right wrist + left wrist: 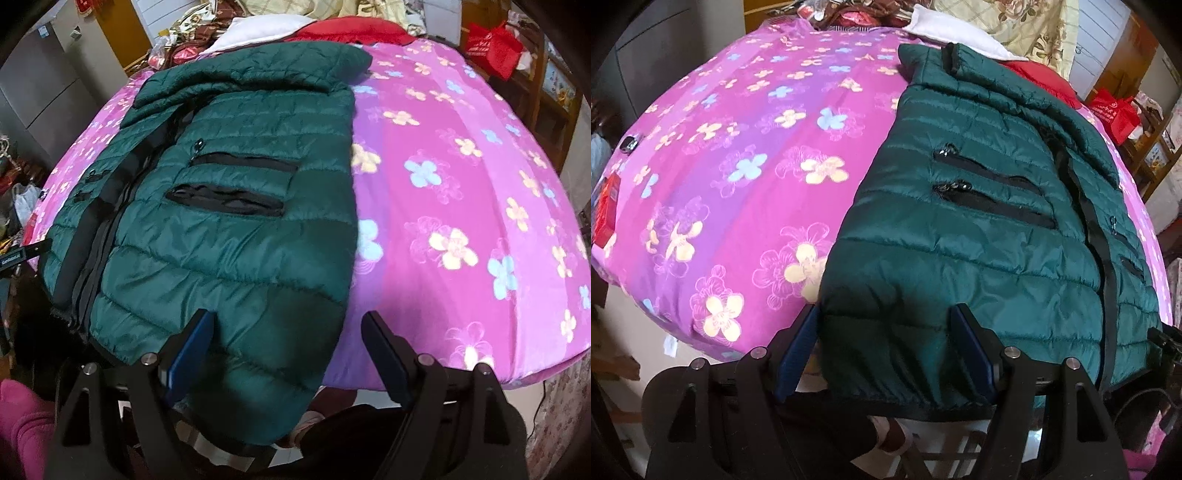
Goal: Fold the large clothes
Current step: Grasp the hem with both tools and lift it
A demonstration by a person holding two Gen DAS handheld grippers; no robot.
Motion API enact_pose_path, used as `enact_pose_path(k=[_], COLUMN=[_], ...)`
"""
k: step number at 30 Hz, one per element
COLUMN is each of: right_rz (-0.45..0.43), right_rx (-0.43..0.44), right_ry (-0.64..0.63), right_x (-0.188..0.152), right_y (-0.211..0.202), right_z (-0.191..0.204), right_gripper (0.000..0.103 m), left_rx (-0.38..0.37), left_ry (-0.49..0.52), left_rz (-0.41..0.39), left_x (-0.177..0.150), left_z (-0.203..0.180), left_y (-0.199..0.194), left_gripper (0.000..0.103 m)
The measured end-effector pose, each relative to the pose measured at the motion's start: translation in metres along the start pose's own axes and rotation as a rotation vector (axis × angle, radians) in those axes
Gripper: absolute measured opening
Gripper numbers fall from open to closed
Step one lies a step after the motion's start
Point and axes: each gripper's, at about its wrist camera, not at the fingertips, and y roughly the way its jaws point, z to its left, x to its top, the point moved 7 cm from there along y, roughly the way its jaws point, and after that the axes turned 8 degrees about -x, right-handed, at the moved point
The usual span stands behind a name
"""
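Observation:
A dark green quilted jacket (979, 229) lies front up on a pink flowered bedspread (746, 155), collar at the far end and hem hanging over the near edge. My left gripper (886, 321) hovers open over the hem's left corner, its blue-padded fingers (798, 350) wide apart with the fabric spanning the gap. In the right wrist view the same jacket (221, 240) fills the left half. My right gripper (288, 321) is open over the hem's right corner, the jacket's edge stopping short of the right finger. Black zip pockets (225, 195) show on the chest.
Pillows, a white cloth (960, 33) and a red item (351, 29) are piled at the bed's far end. A red bag (491, 48) sits on wooden shelving to the right. A grey cabinet (40, 92) stands left. A pink sleeve (26, 424) and floor show below.

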Motion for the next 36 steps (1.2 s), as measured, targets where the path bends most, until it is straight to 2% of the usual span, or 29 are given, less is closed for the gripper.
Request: enact_pose_path(k=[8, 11, 15, 17, 22, 27, 29, 30, 32, 34, 36], right_rz=[0.059, 0.061, 0.087, 0.076, 0.077, 0.054, 0.039, 0.029, 0.006, -0.013, -0.043], right_rx=[0.124, 0.134, 0.198, 0.207, 0.221, 0.233, 0.230, 0.221, 0.201, 0.194, 0.196], right_ry=[0.015, 0.006, 0.005, -0.007, -0.002, -0.029, -0.061, -0.074, -0.098, -0.108, -0.111], right_x=[-0.008, -0.009, -0.012, -0.013, -0.013, -0.010, -0.010, -0.010, -0.009, -0.007, -0.003], right_y=[0.009, 0.009, 0.008, 0.008, 0.008, 0.008, 0.008, 0.008, 0.008, 0.006, 0.001], right_z=[0.006, 0.010, 0.019, 0.021, 0.022, 0.026, 0.030, 0.032, 0.034, 0.032, 0.029], right_gripper=[0.086, 0.086, 0.086, 0.087, 0.087, 0.087, 0.083, 0.078, 0.056, 0.041, 0.032], left_rx=[-0.067, -0.065, -0.068, -0.067, -0.084, -0.071, -0.065, -0.070, -0.076, -0.062, -0.039], left_ry=[-0.035, -0.030, -0.028, -0.004, -0.051, -0.008, 0.004, 0.006, 0.003, 0.008, 0.012], left_rz=[0.019, 0.028, 0.038, 0.045, 0.041, 0.049, 0.054, 0.056, 0.054, 0.030, 0.004], left_x=[-0.003, -0.003, -0.002, 0.000, 0.002, -0.003, -0.004, -0.004, -0.002, 0.002, 0.007], left_z=[0.012, 0.009, 0.008, 0.008, 0.020, 0.008, 0.005, 0.003, 0.002, -0.001, -0.001], left_y=[0.000, 0.007, 0.013, 0.014, 0.008, 0.013, 0.013, 0.013, 0.011, 0.004, -0.003], left_gripper=[0.055, 0.055, 0.056, 0.057, 0.057, 0.056, 0.055, 0.049, 0.035, 0.010, 0.000])
